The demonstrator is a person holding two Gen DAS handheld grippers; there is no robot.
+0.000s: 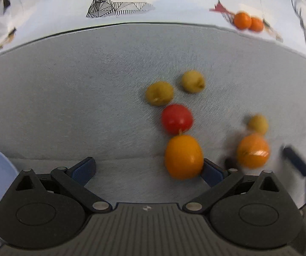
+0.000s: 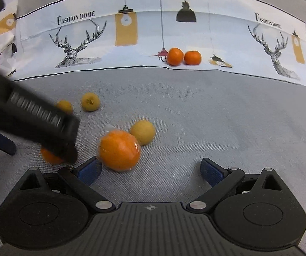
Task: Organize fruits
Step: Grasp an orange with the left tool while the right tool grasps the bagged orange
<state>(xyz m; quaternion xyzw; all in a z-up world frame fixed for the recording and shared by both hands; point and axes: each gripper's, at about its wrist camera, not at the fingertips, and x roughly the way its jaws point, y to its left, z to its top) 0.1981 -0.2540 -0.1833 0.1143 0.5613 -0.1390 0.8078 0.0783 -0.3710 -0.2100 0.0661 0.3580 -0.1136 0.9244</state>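
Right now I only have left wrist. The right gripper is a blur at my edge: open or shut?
Observer: Open. The right wrist view shows the right gripper with its jaws spread wide and nothing between them.
Operator: Where is the wrapped orange relative to it?
Observer: The wrapped orange lies just ahead of its left finger, outside the gap. I cannot tell whether they touch.
Operator: More fruit to that gripper's right?
Observer: None that I can see. That side shows only grey cloth up to the patterned cloth.
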